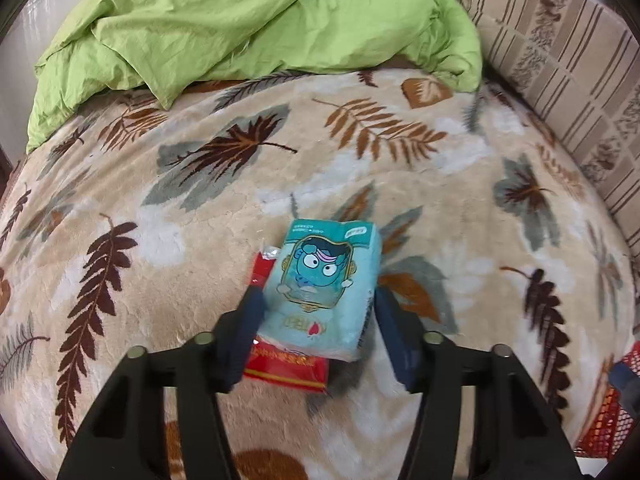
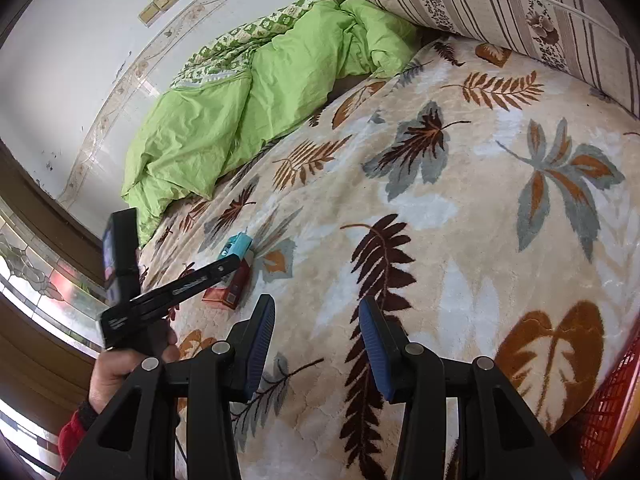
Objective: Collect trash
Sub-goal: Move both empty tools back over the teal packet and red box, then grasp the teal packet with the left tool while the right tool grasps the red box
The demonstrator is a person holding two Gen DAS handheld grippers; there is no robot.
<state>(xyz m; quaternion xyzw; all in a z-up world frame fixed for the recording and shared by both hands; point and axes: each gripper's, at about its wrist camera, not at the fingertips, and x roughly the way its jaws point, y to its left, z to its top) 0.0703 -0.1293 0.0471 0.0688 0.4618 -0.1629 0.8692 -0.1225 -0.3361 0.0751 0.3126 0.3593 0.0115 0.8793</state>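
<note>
Teal tissue pack lies on a red wrapper on the leaf-patterned bed blanket, a stacked pair that invites one grab. Left claw straddles the pack, pads at its sides; firm contact cannot be confirmed, and I judge the grip unfinished. Right claw hangs partly open and empty, near a red mesh basket, presumably the trash receptacle.

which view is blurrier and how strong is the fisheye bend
Left wrist view: motion smear on the left hand-held gripper and its fingers; the tissue pack stays readable. Right wrist view: sharper, though the wall and blanket bow strongly toward the dark rim.
</note>
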